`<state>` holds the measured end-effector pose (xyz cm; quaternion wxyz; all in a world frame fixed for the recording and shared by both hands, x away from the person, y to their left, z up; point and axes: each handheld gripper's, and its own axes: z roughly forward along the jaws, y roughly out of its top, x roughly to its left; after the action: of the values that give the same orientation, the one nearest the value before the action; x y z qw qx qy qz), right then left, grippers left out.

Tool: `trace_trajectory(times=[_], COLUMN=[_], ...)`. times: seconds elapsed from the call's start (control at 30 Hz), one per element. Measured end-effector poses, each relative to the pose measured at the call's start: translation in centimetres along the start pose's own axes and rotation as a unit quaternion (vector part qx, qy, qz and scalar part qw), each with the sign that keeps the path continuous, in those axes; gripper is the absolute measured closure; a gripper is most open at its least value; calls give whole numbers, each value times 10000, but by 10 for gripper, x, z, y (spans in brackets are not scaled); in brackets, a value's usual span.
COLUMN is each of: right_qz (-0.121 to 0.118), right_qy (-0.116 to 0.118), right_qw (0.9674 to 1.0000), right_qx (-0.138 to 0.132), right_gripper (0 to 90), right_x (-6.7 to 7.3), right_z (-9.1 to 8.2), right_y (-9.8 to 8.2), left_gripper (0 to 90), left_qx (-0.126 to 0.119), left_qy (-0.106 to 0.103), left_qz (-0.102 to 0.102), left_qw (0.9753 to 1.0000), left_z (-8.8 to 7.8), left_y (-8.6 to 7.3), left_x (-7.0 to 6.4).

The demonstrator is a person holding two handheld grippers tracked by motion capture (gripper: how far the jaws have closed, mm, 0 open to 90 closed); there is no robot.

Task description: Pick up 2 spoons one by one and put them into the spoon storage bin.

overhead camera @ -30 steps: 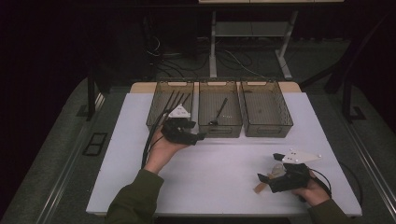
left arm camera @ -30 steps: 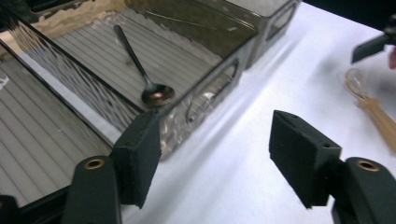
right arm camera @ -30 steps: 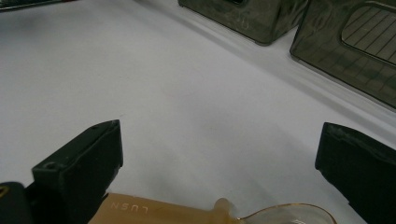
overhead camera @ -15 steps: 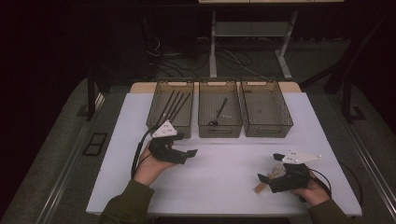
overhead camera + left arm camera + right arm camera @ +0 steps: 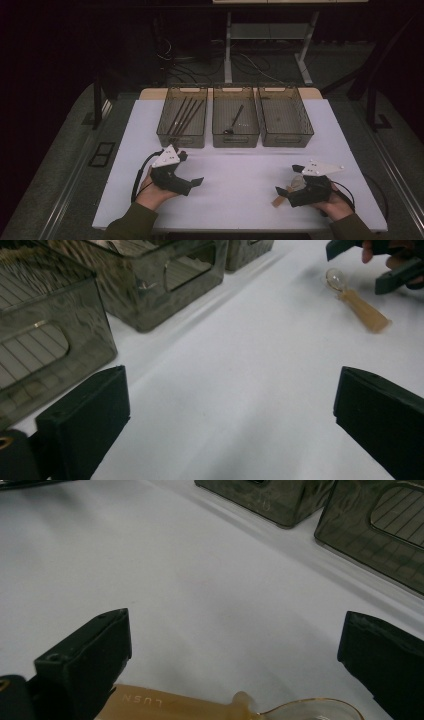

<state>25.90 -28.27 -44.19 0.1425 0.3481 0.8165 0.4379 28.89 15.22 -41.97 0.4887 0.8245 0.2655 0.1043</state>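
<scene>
Room: dark, with a metal stand and loose cables on the floor behind the table.
Table (image 5: 240, 165): white top, three clear bins in a row at its far edge.
Left bin (image 5: 182, 117): dark sticks lying lengthwise.
Middle bin (image 5: 235, 120): one dark spoon.
Right bin (image 5: 285, 117): contents too faint to tell.
Left gripper (image 5: 230, 415): jaws spread wide, just been opening, nothing between them, over bare table near the left bin.
Right gripper (image 5: 235, 650): jaws spread wide, pads not pressing.
Spoon (image 5: 220, 705): clear bowl, amber handle, flat on the table between the right gripper's jaws, handle by one jaw.
</scene>
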Motion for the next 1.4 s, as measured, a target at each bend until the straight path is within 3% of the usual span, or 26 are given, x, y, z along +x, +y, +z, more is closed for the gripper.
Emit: trace_trajectory(times=[0.27, 0.53, 0.77, 0.87, 1.1, 1.4], right_qz=[23, 29, -73, -186, -144, -263], right_qy=[11, -135, -25, 7, 209, 72], right_qw=[10000, 9999, 9988, 9980, 9969, 9934], right_qx=[67, 63, 474, 611, 742, 1118], right_gripper=[11, 11, 12, 158, 379, 775], right_x=[-2, -7, -11, -13, -23, -36], right_z=[-1, -5, -2, -2, 2, 9], right_y=[2, 10, 20, 23, 28, 33], left_gripper=[0, 0, 0, 0, 0, 0], left_qx=[-78, -15, -20, 4, 20, 41], left_qy=[-161, -206, -232, -273, -310, -342], left_qz=[-180, -253, -254, -243, -243, -279], left_qw=[9997, 9995, 9994, 9993, 9992, 9990], left_z=[-11, -10, -8, -7, -5, -4], left_y=[-15, -23, -22, -22, -22, -22], left_x=[1, -4, -5, -6, -6, -6])
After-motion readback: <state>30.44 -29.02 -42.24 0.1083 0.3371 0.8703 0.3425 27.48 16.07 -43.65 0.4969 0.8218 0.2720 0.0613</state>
